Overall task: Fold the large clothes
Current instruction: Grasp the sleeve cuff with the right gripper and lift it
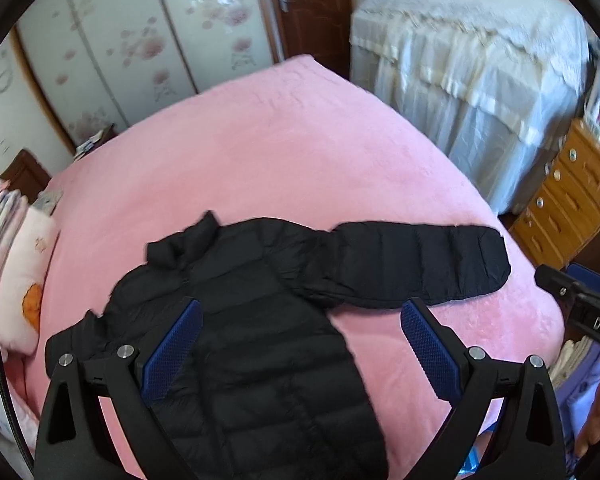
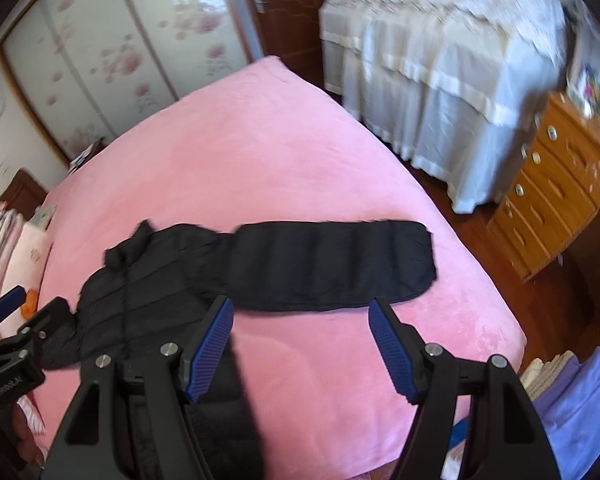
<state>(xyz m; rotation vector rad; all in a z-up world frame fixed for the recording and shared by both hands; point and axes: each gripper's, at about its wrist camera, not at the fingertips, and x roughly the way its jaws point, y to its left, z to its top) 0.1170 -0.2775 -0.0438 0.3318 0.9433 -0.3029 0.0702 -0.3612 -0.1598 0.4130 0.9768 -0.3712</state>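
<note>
A black puffer jacket point(image 1: 252, 320) lies flat on the pink bed point(image 1: 300, 152), one sleeve point(image 2: 332, 264) stretched toward three o'clock. The left gripper point(image 1: 300, 344) and right gripper point(image 2: 302, 344) both hover spread, apparently empty (edges blur).

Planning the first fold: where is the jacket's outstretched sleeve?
In both wrist views the sleeve lies flat on the pink bedspread, stretching right toward the wooden dresser.

The black jacket point(image 1: 260, 340) runs off the bottom edge, its hem unseen
</note>
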